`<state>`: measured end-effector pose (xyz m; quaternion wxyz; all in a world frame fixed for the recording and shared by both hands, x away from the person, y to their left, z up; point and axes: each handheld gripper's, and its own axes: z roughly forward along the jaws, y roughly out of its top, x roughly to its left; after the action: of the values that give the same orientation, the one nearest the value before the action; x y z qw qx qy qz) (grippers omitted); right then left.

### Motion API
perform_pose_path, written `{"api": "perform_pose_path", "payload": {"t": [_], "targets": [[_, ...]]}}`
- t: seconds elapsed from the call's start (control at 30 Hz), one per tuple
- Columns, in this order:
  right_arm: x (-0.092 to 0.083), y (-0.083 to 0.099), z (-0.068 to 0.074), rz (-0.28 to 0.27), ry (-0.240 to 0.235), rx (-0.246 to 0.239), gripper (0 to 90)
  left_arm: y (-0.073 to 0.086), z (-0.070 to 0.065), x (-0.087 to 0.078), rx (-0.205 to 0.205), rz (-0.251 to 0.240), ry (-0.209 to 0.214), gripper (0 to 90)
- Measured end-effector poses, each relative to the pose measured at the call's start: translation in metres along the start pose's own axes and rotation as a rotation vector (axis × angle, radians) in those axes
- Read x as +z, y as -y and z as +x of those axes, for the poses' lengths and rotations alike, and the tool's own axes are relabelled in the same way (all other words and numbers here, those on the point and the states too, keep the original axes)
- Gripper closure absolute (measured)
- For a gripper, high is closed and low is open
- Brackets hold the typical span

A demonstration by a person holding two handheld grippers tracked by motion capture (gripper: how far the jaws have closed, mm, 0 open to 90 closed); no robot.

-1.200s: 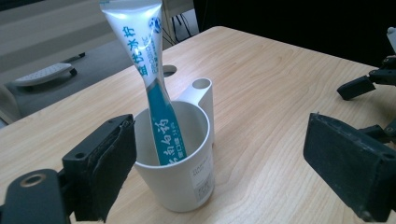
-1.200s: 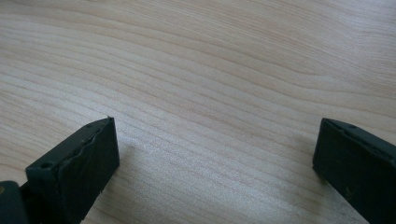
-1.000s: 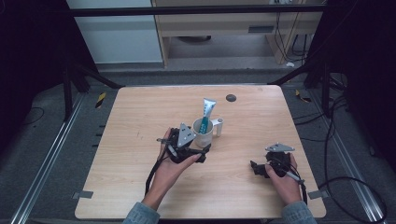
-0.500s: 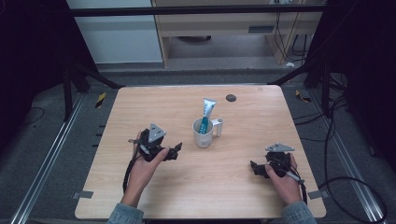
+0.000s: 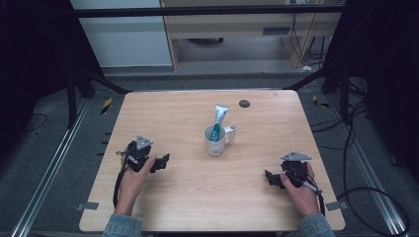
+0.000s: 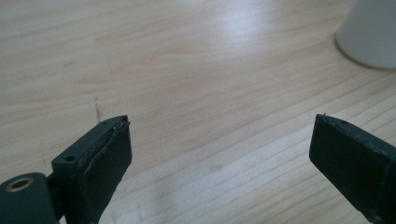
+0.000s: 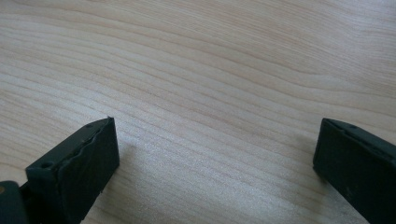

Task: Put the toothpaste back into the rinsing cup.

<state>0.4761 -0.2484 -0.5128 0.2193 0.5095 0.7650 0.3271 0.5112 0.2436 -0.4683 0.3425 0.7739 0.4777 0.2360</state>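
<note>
A white mug (image 5: 216,139) stands near the middle of the wooden table (image 5: 188,113), its handle to the right. A teal and white toothpaste tube (image 5: 219,118) leans upright inside it. My left gripper (image 5: 163,160) rests low at the table's left, well apart from the mug, jaws open and empty. In the left gripper view the left gripper (image 6: 219,149) faces bare wood, with the mug's base (image 6: 369,35) at the top right corner. My right gripper (image 5: 269,177) sits at the right front, open, and in the right gripper view the right gripper (image 7: 215,149) holds nothing.
A small dark round disc (image 5: 244,103) lies at the table's far right. Cables (image 5: 356,190) trail off the right side onto the floor. Metal rails (image 5: 54,163) run along the left. A shelf unit (image 5: 232,29) stands beyond the far edge.
My left gripper has drawn back from the mug to the left and toward the table's front. The toothpaste tube stays in the mug. The right gripper has not moved.
</note>
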Motion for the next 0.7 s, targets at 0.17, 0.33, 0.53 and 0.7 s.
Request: {"api": "perform_pose_path", "payload": {"t": [0.17, 0.33, 0.53, 0.7], "targets": [[0.000, 0.000, 0.000, 0.001, 0.000, 0.001, 0.5, 0.008, 0.009, 0.005, -0.007, 0.044, -0.035, 5.8], [0.000, 0.000, 0.000, 0.000, 0.001, 0.000, 0.5, 0.015, 0.020, 0.005, -0.020, 0.055, -0.081, 6.2], [0.000, 0.000, 0.000, 0.001, 0.000, 0.001, 0.5, 0.023, 0.036, 0.003, -0.065, 0.060, -0.099, 6.2], [0.000, 0.000, 0.000, 0.000, 0.000, 0.000, 0.5, 0.028, 0.045, 0.004, -0.093, 0.073, -0.105, 6.2]]}}
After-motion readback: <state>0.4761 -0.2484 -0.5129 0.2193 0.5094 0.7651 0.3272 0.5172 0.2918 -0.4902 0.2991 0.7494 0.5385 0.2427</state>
